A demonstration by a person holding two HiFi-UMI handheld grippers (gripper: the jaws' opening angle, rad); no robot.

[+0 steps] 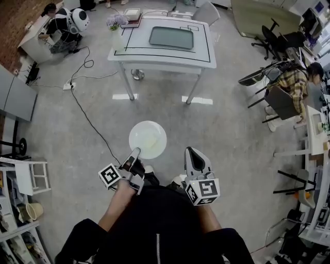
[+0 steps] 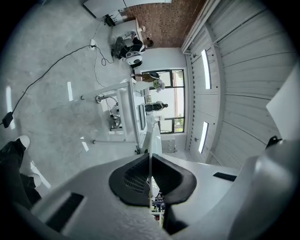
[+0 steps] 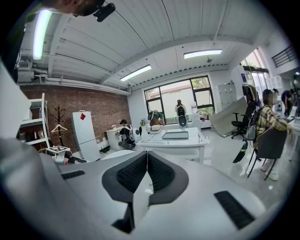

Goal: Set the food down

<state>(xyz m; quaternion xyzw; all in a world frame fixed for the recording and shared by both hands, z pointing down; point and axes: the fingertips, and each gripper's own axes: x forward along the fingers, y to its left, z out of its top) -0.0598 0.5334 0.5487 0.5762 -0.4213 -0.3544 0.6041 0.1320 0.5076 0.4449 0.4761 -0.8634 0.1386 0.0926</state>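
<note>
Plate [image 1: 135,131], white, is held above the floor [image 1: 93,111] at mid-frame of the head view, with pale food [image 1: 150,142] lying on it. Left gripper [image 1: 134,154] sits at the plate's 7 o'clock rim, jaws clamped on that edge. Right gripper [image 1: 192,153] is at 4 o'clock, clear of the plate, jaws pressed together and empty. Table [image 1: 203,49] stands well apart at 12 o'clock.

White table [image 1: 135,42], grey floor [image 1: 232,129]

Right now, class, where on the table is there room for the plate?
Free on the table: the front strip between the grey tray and near edge; the patch between tray and flowers. Crowded: the far-left corner, flowers and a stack.
</note>
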